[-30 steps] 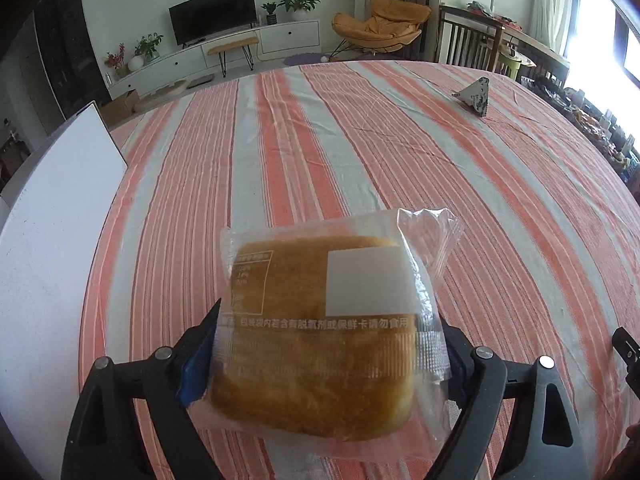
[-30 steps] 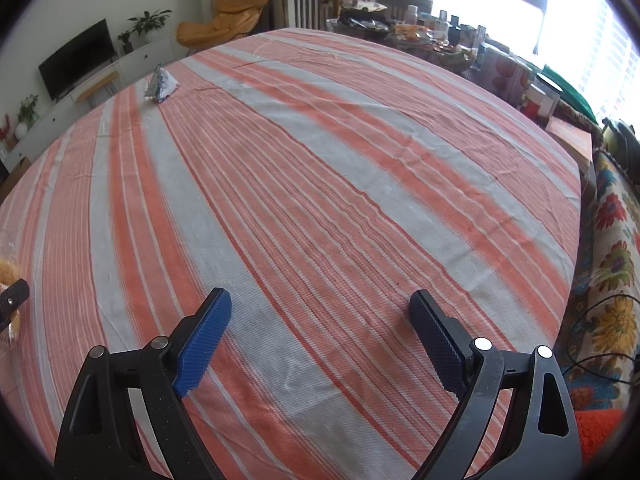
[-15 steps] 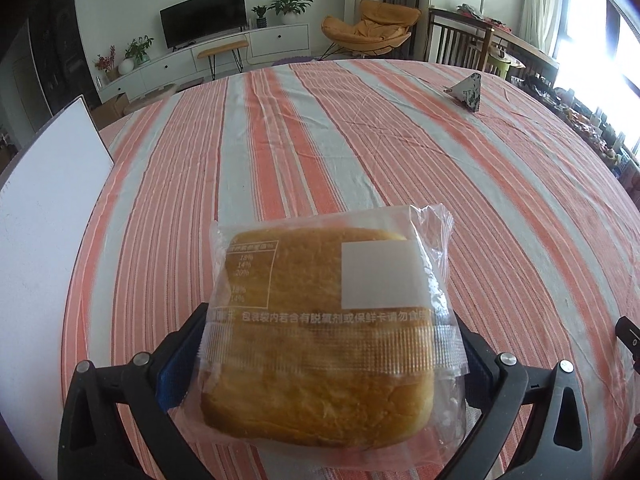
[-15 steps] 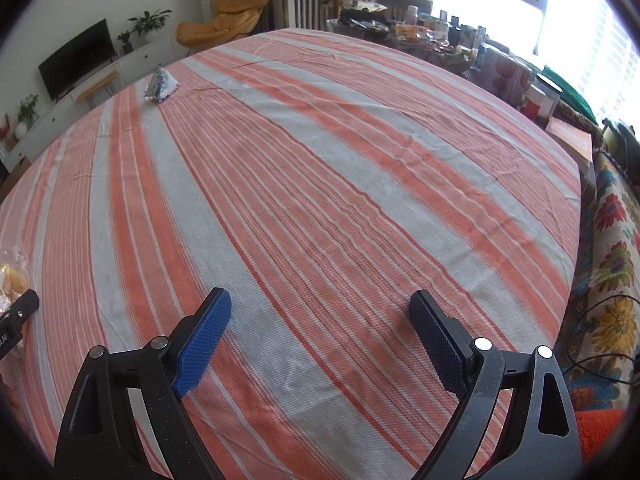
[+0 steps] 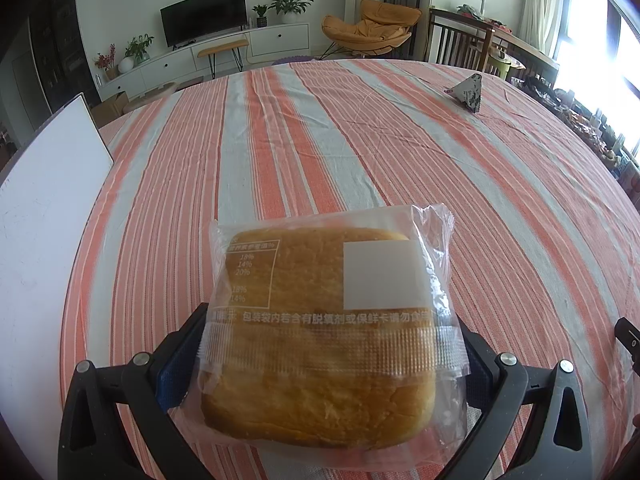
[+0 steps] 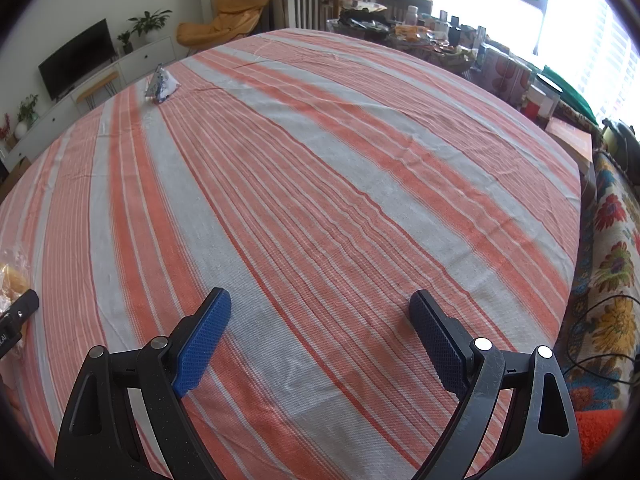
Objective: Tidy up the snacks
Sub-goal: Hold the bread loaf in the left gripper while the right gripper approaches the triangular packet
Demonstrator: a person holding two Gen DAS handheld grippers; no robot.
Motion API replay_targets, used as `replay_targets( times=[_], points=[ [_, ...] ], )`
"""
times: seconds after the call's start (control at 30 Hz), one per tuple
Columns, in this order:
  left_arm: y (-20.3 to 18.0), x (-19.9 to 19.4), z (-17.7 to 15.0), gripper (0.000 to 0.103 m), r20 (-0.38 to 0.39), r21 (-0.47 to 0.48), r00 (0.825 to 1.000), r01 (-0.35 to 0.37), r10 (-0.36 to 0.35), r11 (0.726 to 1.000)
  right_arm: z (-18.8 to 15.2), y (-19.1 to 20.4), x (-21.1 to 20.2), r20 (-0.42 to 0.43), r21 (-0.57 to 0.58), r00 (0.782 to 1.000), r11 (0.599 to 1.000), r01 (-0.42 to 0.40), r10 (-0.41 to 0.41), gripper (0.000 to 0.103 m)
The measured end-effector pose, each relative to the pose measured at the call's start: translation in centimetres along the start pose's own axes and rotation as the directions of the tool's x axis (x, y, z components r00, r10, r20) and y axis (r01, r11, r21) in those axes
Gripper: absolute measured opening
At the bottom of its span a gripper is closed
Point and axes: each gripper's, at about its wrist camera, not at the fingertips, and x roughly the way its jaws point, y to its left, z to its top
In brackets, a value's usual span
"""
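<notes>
The left gripper (image 5: 326, 364) is standing spread wide around the bagged bread (image 5: 320, 332), which is lying on the striped desk (image 5: 280, 152) between the blue pads, its wrapper touching or nearly touching them, so the release of this snack is looking finished. The right gripper (image 6: 320, 336) is hovering spread and empty over bare cloth beside it. Further off, a small triangular packet (image 6: 160, 86) is sitting alone near the desk's far edge, and the next move is probably calling for the left gripper to back away without dragging the wrapper, then for a reach toward that packet.
</notes>
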Motion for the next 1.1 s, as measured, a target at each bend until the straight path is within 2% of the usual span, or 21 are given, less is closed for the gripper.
replay_targets(
  times=[0.87,0.93,1.0,1.03,1.1],
  points=[
    [0.1,0.0,0.1,0.103,-0.001,0.000,1.000,0.000,0.000,1.000,0.0,0.0,0.0,-0.001,-0.002,1.000,1.000,-0.005,0.005,0.093],
    [0.1,0.0,0.0,0.103,-0.001,-0.001,1.000,0.001,-0.001,1.000,0.1,0.0,-0.1,-0.012,-0.002,1.000,1.000,-0.028,0.028,0.093],
    [0.1,0.0,0.1,0.103,-0.001,-0.001,1.000,0.001,-0.001,1.000,0.4,-0.7,-0.6,-0.009,0.040,0.992,0.991,-0.128,0.128,0.093],
    [0.1,0.0,0.1,0.103,-0.001,-0.001,1.000,0.001,-0.001,1.000,0.5,-1.2,-0.8,0.005,0.065,0.984,0.982,-0.176,0.176,0.091],
    [0.1,0.0,0.0,0.103,-0.001,0.000,1.000,0.001,-0.001,1.000,1.3,-1.2,-1.1,0.054,0.064,0.979,0.978,-0.199,0.196,0.091]
  ],
)
